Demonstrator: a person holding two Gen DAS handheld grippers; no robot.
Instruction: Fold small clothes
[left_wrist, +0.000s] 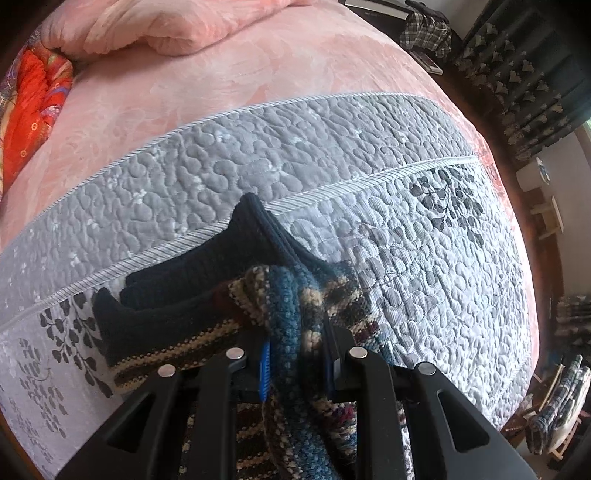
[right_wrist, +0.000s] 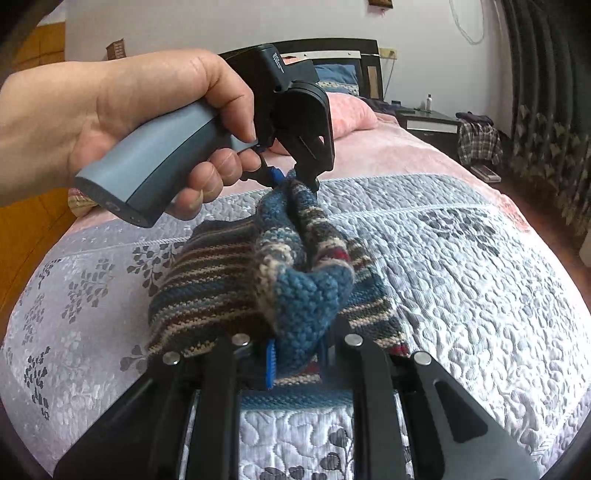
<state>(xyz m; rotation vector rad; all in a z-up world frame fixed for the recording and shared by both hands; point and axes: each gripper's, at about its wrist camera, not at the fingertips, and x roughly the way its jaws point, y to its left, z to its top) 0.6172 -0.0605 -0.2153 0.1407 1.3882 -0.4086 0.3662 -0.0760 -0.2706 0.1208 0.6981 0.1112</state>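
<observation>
A small knitted sweater (right_wrist: 207, 273) with blue, brown and cream stripes lies bunched on the grey quilted blanket (right_wrist: 461, 266). In the left wrist view its dark navy ribbed parts (left_wrist: 207, 266) stretch away to the left. My left gripper (left_wrist: 297, 369) is shut on a blue and cream fold of the knit. The same left gripper (right_wrist: 291, 177), held by a hand (right_wrist: 122, 107), pinches the far end of a raised fold. At the near end of that fold my right gripper (right_wrist: 295, 365) is shut on the thick blue knit.
The grey blanket covers a bed with a pink bedspread (left_wrist: 229, 81) and pink pillows (right_wrist: 351, 114). A red patterned cloth (left_wrist: 33, 107) lies at the bed's left edge. A dark nightstand (right_wrist: 428, 125), plaid clothes (right_wrist: 478, 142) and dark curtains (right_wrist: 546, 92) stand to the right.
</observation>
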